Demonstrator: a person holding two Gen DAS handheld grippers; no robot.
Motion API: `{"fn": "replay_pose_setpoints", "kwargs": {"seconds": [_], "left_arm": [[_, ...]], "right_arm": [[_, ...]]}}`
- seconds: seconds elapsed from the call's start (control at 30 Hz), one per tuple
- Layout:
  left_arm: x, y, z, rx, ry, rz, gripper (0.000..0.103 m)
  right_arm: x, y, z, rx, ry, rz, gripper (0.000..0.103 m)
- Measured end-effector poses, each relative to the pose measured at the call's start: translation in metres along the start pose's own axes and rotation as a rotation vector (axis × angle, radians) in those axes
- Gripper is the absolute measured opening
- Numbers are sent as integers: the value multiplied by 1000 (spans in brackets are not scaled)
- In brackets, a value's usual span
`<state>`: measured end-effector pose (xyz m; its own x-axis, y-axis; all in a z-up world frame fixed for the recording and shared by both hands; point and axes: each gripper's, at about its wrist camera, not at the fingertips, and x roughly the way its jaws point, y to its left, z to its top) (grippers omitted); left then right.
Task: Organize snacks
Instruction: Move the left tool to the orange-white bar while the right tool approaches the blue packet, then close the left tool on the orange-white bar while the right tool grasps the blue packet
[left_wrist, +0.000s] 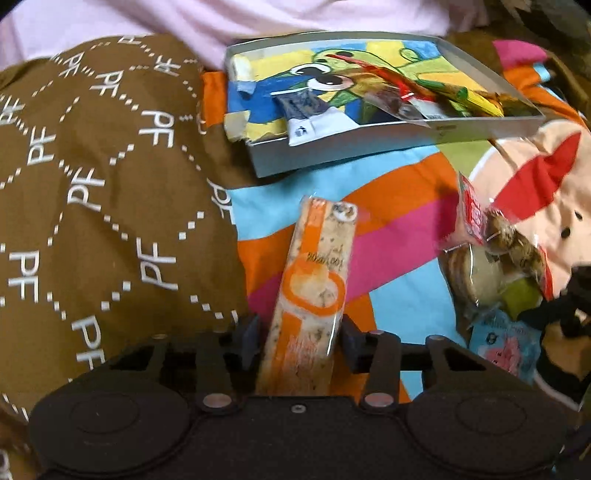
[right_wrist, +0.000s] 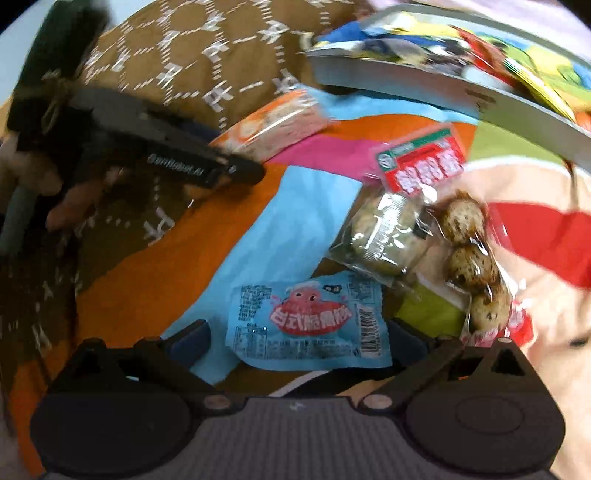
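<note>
At the far left a brown patterned quilt (left_wrist: 92, 184) bunches over the bright cartoon bedsheet (left_wrist: 399, 177) that carries everything. Just right of it lies the long orange biscuit pack (left_wrist: 314, 280), its near end between the pads of the left hand-held gripper (left_wrist: 299, 332) — the jaws sit close against both long sides, and I take that as a grip on the pack. It looks light and fairly stiff, with a crinkly film skin that may slip; the contents would probably crack if squeezed hard, so a hold across the narrow width near the end suits it, though the free length may droop.

Far beyond it sits the shallow grey tray (left_wrist: 369, 147), tilted a little on the bedding, with a few wrappers already inside (which snacks they are is hard to tell).

Further right, a loose cluster: a clear packet holding a round greenish cake (right_wrist: 380, 236), a red-labelled bag of speckled eggs (right_wrist: 469, 243) overlapping it, and nearest, the flat blue sachet (right_wrist: 310, 317). The right hand-held gripper (right_wrist: 299, 343) stands wide open with the sachet's near edge between its fingers, not pinched. That sachet seems thin, limp and slick — best taken by an edge seam. The eggs are likely fragile under pressure.
</note>
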<state>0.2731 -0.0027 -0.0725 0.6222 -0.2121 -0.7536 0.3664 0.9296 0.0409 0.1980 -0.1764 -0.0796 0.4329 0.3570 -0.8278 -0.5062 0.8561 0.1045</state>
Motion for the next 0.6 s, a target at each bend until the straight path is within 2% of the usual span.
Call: {"fn": "replay_pose_setpoints", "kwargs": {"seconds": [0.1,0.27,0.5,0.6], "left_arm": [[-3,1,0,-42,19,-18,40],[-3,1,-2,-132,82,-83,39],[2,6,-4,-177,90,-82,40],[4,3,-3,-159,87,-74,39]], "right_arm": [[-1,1,0,69,-24,-16,101],[2,7,-1,78,-50,-67,95],[10,12,-2,82,-63,-112,94],[14,16,-3,72,-64,-126,93]]}}
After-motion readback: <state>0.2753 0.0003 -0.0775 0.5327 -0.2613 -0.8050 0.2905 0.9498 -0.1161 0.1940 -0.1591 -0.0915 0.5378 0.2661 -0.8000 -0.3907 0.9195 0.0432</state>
